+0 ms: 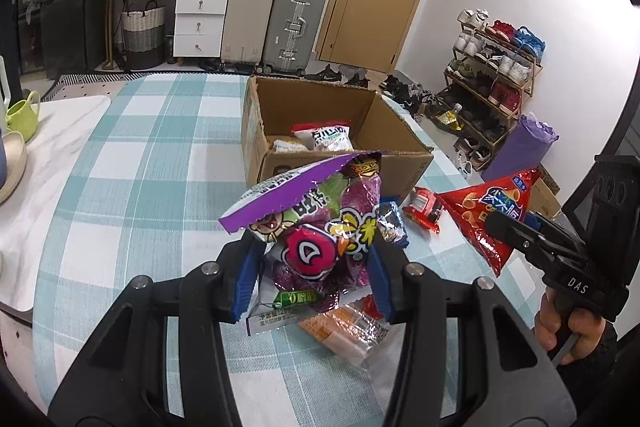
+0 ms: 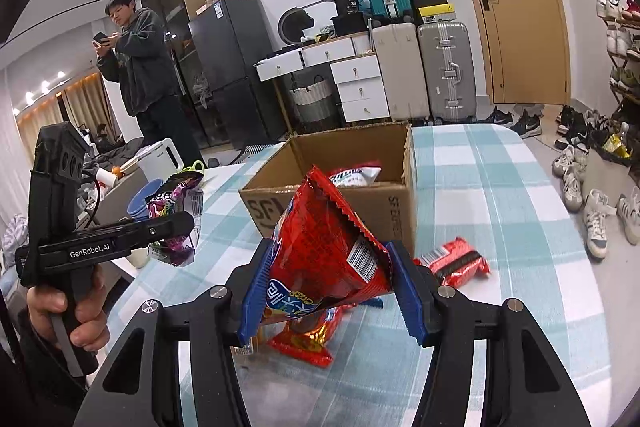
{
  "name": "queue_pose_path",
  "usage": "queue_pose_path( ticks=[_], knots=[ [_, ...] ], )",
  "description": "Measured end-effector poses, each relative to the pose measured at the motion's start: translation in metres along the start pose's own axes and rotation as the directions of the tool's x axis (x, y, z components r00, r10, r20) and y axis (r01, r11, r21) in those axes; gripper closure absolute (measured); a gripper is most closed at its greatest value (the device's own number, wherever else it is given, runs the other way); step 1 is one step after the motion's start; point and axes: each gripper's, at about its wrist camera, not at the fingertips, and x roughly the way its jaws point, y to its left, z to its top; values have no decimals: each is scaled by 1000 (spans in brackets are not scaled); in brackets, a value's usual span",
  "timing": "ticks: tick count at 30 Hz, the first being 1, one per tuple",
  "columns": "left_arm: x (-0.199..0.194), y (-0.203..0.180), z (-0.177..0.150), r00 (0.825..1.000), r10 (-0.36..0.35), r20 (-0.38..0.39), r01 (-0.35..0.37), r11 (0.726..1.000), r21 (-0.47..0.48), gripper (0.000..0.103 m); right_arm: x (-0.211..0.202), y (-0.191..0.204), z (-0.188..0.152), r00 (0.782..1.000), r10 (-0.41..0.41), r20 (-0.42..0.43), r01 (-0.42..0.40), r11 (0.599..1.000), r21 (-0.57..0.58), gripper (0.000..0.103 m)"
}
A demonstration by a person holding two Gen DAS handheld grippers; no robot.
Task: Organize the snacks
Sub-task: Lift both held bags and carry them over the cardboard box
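Here, two claws each grip one snack above the surface: left claw [image 1: 316, 267] clamps a purple bag [image 1: 320, 227], right claw [image 2: 332, 283] a red bag [image 2: 324, 247]; two packets [image 1: 320, 139] lie in one cardboard box [image 1: 400, 167].

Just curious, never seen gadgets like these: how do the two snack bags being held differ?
The purple bag sits in the left claw; the red bag sits in the right claw. The purple bag shows cartoon faces, the red bag a barcode. Both are pinched between blue pads, held above the checked tablecloth near the cardboard box.
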Motion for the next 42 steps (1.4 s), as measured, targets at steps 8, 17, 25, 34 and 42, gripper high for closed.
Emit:
queue_pose_path(
  ticks=[8, 17, 25, 34, 42],
  knots=[
    [3, -8, 17, 1000, -6, 16, 6, 1000, 17, 59, 7, 1, 18, 1000, -5, 21, 5, 1000, -20, 46],
    [13, -17, 30, 1000, -25, 18, 24, 999, 26, 59, 22, 0, 36, 1000, -4, 22, 5, 999, -39, 46],
    [22, -19, 50, 999, -34, 39, 32, 999, 41, 59, 35, -3, 52, 1000, -10, 22, 11, 999, -37, 46],
    [37, -18, 73, 998, -25, 51, 22, 998, 59, 59, 57, -8, 70, 1000, -12, 27, 13, 999, -38, 46],
    [56, -23, 88, 999, -2, 48, -2, 996, 87, 59, 78, -18, 84, 1000, -25, 16, 25, 999, -43, 46]
  ],
)
